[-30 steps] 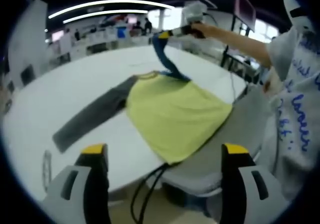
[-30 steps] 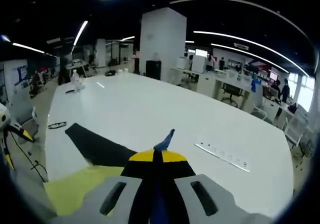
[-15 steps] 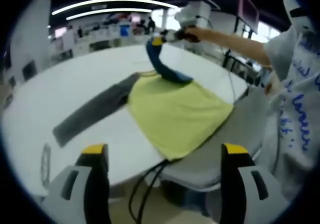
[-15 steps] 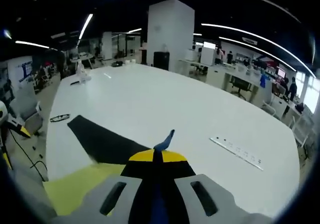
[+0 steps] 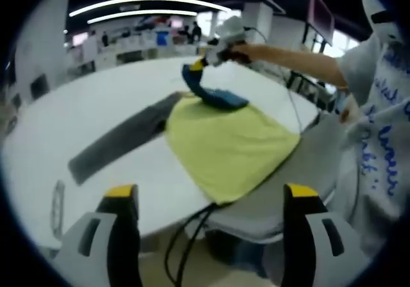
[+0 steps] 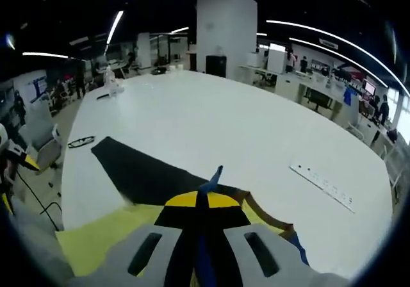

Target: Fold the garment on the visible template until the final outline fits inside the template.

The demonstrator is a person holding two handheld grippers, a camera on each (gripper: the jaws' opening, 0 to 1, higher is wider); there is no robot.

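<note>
A long-sleeved shirt lies flat on the white table [image 5: 77, 107]. It has a yellow body [image 5: 224, 146], a dark grey sleeve [image 5: 122, 139] stretched out to the left, and a blue sleeve [image 5: 214, 97]. My right gripper [image 5: 200, 63] is shut on the blue sleeve's cuff and holds it low over the collar, the sleeve doubled back on the yellow body. In the right gripper view my right gripper [image 6: 206, 197] pinches the blue cuff [image 6: 215, 173], with the dark sleeve [image 6: 141, 175] and yellow body [image 6: 106, 236] below. My left gripper [image 5: 211, 194] hangs open off the near table edge, holding nothing.
A person's arm [image 5: 295, 56] and white printed shirt [image 5: 378, 139] fill the right side. A grey chair [image 5: 288, 191] and a black cable [image 5: 186, 242] sit below the table edge. Glasses [image 6: 80, 141] and a power strip [image 6: 320, 184] lie on the table.
My right gripper has come down and leftward with the blue sleeve, laying more of it on the yellow body. My left gripper has stayed open in place.
</note>
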